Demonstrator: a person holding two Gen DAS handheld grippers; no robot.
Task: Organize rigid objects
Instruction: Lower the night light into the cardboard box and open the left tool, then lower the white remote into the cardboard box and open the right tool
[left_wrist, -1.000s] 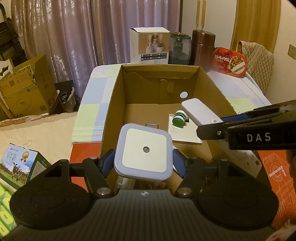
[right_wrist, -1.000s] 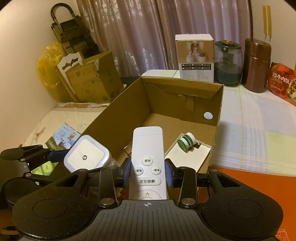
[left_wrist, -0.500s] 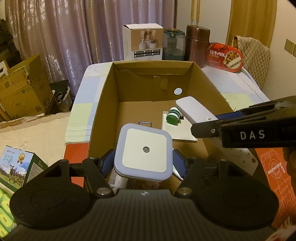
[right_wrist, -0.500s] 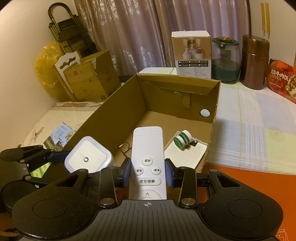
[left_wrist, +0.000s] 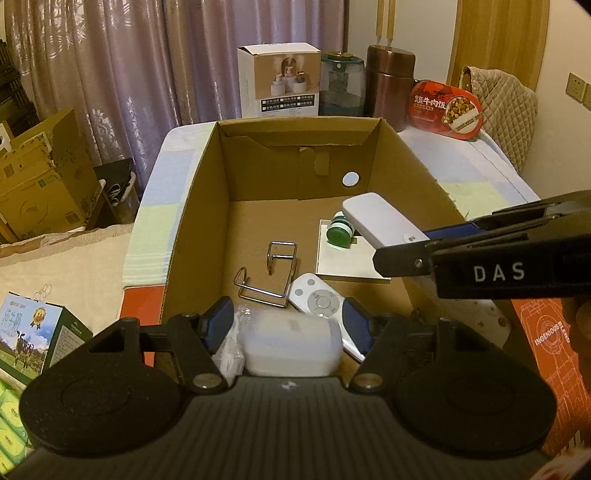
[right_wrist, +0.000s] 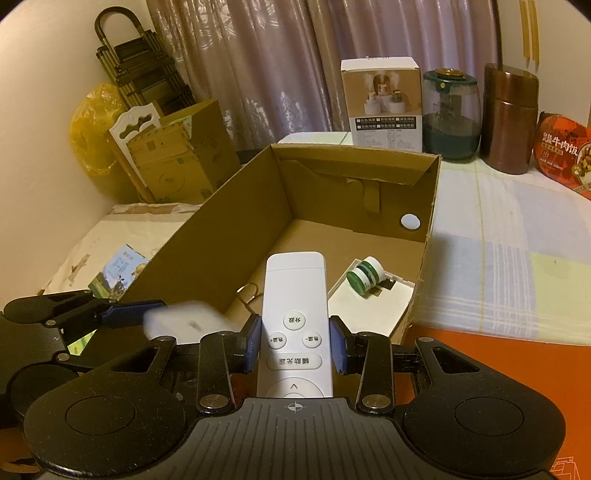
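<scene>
Left wrist view: the open cardboard box (left_wrist: 192, 221) sits on a worktop (left_wrist: 480, 192) covered in a pale checked cloth, with an orange mat (right_wrist: 480, 354) at the near end. Purple curtains (left_wrist: 147, 55) hang right behind it. Along the back there's a white product box (left_wrist: 279, 85), a teal glass jar (left_wrist: 341, 85), a copper canister (left_wrist: 389, 86) and a red food tub (left_wrist: 443, 109). Off to the left are more cartons (left_wrist: 40, 184) and a milk carton (left_wrist: 29, 332).

Inside the box are two wire clips (left_wrist: 273, 273), a small white remote (left_wrist: 317, 299) and a green-capped bottle (left_wrist: 340, 232) lying on a flat white card (left_wrist: 347, 262).

The left claw (left_wrist: 287, 321) is over the near end of the box with a white block (left_wrist: 291, 345) between its pads. The block is blurry in both views, and honestly I can't tell if the pads are actually pressing on it.

The right claw (right_wrist: 293, 332) is clamped on a long white remote (right_wrist: 295, 288), buttons up. It pokes out over the box's right side, near the bottle.
</scene>
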